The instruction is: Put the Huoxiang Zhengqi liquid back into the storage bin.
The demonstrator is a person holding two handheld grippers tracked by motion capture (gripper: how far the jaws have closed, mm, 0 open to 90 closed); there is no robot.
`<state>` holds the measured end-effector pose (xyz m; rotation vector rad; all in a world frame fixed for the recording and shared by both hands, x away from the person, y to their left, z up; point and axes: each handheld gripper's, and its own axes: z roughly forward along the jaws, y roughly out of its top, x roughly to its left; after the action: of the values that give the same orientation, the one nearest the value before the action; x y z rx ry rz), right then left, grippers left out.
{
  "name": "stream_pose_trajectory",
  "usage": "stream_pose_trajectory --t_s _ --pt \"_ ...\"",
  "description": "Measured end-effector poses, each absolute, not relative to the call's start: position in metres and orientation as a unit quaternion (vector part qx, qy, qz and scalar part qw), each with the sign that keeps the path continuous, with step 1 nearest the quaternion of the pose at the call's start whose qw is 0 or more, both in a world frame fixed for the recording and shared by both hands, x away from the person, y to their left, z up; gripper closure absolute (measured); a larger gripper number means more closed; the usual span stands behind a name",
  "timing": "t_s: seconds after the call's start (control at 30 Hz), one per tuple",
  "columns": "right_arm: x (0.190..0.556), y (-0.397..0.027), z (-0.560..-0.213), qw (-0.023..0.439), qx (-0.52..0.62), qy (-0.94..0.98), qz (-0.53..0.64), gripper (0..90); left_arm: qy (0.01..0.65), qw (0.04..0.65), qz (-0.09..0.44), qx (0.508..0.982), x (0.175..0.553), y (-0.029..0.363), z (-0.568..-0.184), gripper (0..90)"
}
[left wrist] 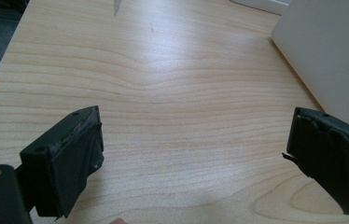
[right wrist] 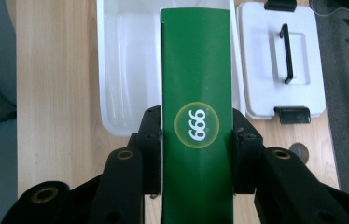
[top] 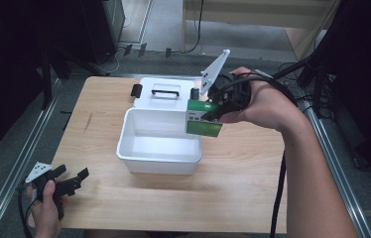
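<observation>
A person holds a green box over an open white bin on a wooden table.

At 7 o'clock, the left gripper (top: 69, 179) rests with jaws spread wide, gripping nothing, well apart from the bin (top: 139, 148). The right gripper (top: 216, 108), at 1 o'clock, clamps the box (top: 202, 119) by its long sides above the bin's right rim. The box's long axis points into the bin. The lid (top: 166, 101) lies behind, at 12 o'clock.

Black fingers (left wrist: 65, 161), seemingly tape-wrapped; bare forearms.
</observation>
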<state>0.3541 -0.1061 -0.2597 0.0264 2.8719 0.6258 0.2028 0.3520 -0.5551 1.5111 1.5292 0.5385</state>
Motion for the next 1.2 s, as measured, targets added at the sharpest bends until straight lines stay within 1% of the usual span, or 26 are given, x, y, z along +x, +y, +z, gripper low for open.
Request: stream_pose_trajectory --t_s 0.3,0.63,0.9,1.2 --pt "0.358 -0.079 -0.265 0.09 -0.005 0.973 0.215 64.4 0.618 0.447 0.217 0.61 0.203 0.352 -0.555 4.5" --pt "0.361 -0.058 -0.278 0.08 -0.022 0.973 0.213 64.3 0.619 0.448 0.216 0.608 0.203 0.352 -0.555 4.5" --pt "0.364 -0.053 -0.289 0.072 -0.035 0.974 0.211 64.2 0.618 0.447 0.215 0.61 0.203 0.353 -0.555 4.5" --pt "0.368 -0.058 -0.311 0.069 -0.055 0.974 0.209 64.1 0.619 0.447 0.214 0.61 0.203 0.352 -0.555 4.5"
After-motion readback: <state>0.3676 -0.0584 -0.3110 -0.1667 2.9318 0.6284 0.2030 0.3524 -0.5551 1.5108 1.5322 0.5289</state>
